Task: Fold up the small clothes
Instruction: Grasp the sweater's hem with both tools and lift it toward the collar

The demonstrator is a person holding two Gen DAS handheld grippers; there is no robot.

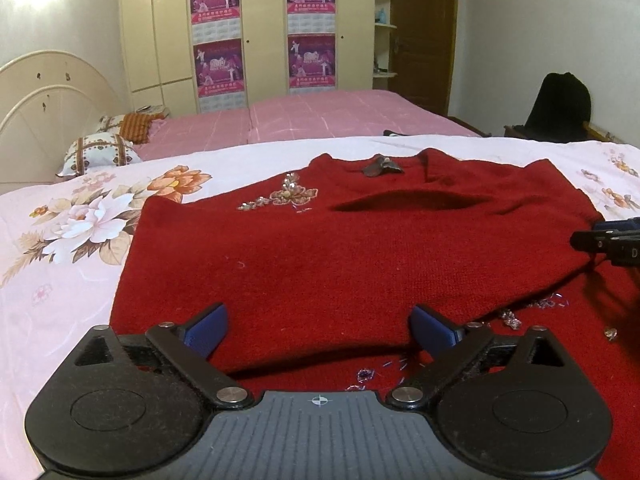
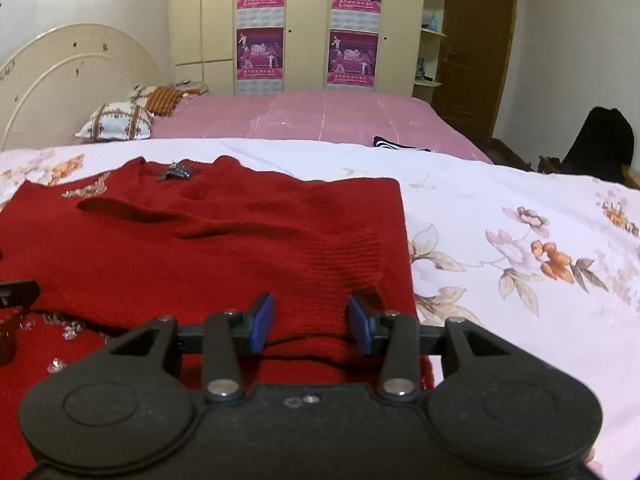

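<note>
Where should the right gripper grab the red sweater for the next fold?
Probably the ribbed cuff edge of the red sweater, just ahead of the right gripper. Come in low from the near side: that edge lies flat and free beside the floral sheet, and the open jaws already straddle it.

Two low, close views are aimed across the bed (image 1: 120, 208) toward the wardrobe (image 2: 304, 40); the red sweater (image 1: 320, 248) is shared.
</note>
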